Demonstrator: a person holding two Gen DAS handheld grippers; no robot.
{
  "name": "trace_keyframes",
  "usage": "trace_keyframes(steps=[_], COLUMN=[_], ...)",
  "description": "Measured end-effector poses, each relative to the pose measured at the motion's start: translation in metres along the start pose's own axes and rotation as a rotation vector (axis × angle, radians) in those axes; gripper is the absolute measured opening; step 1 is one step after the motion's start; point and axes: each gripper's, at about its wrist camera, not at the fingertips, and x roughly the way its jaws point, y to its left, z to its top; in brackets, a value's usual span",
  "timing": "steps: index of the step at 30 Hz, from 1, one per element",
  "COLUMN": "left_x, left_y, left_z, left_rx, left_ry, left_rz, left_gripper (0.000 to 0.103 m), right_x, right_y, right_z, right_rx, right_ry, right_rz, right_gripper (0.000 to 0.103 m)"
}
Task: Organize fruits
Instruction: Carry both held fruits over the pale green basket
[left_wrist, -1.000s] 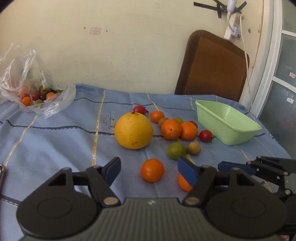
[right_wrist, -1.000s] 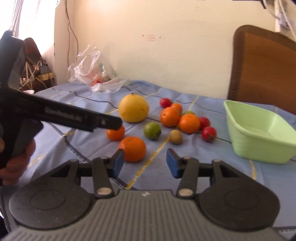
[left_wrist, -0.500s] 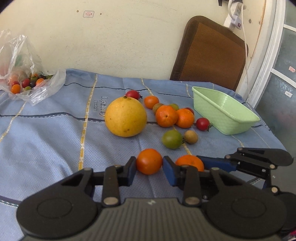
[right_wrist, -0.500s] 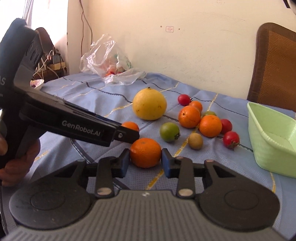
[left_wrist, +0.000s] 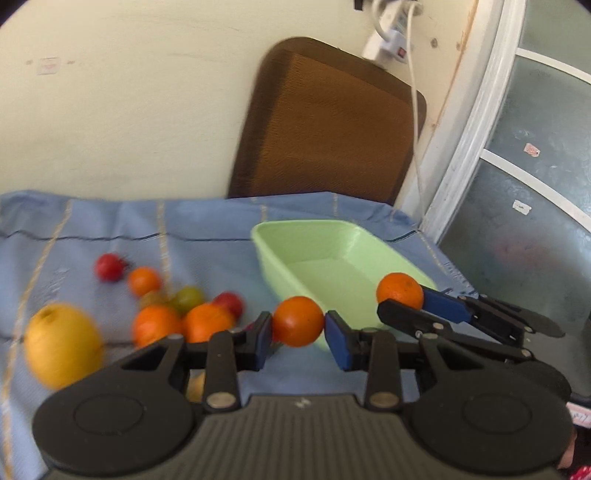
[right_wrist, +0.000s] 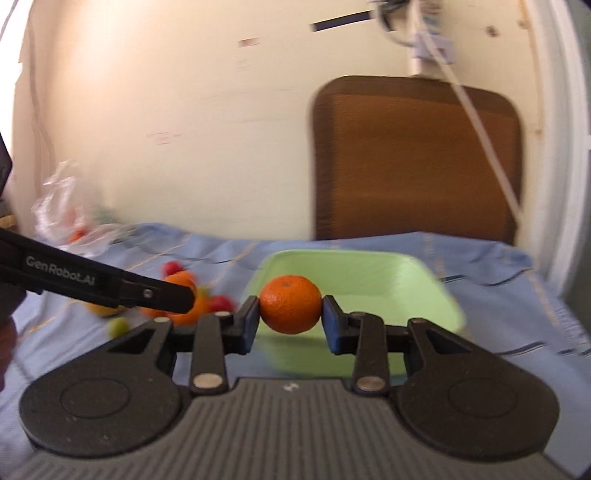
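We see the biggest change on the left: a second ago our left tool (left_wrist: 298, 328) stood wide open over a small orange on the cloth, and now its blue pads are clamped on that small orange (left_wrist: 298, 321), which is lifted clear of the worktop (left_wrist: 207, 221). Our right tool (right_wrist: 290, 320) has done the same; it was open around its own fruit and now grips a slightly larger orange (right_wrist: 290, 304), with dimpled skin, between its pads. Both views have swung away from the fruit pile toward the green tray (left_wrist: 332, 266), and both are blurred.

Going left to right in the left view, we find a large, round yellow fruit (left_wrist: 62, 345) at the edge, then a loose cluster of small red, green and orange fruits (left_wrist: 177, 306) lying where they lay before. Next comes the held small orange, just in front of the tray's near corner. The tray is smooth pale-green plastic, rectangular with sloping walls. At its right side the other tool holds its orange above the rim.

The worktop wears a woven blue cloth with thin yellow and dark stripes. Behind it stands a brown, ribbed chair back (left_wrist: 328, 122) with rounded corners.
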Motion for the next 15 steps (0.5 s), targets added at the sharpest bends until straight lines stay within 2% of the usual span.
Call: trace_keyframes(steps=[6, 12, 15], left_x=[0.059, 0.081, 0.088], left_y=[-0.030, -0.034, -0.035], left_z=[0.022, 0.025, 0.021], left_rx=[0.040, 0.020, 0.027], left_ry=[0.016, 0.031, 0.044], left_rz=[0.018, 0.021, 0.029], left_gripper=[0.032, 0.032, 0.032], right_x=[0.016, 0.026, 0.029], right_y=[-0.042, -0.052, -0.053], right_z=[-0.001, -0.007, -0.008], right_rx=[-0.005, -0.030, -0.014], right_ry=[0.027, 0.068, 0.056], right_rz=[-0.085, -0.075, -0.073], right_gripper=[0.039, 0.039, 0.039])
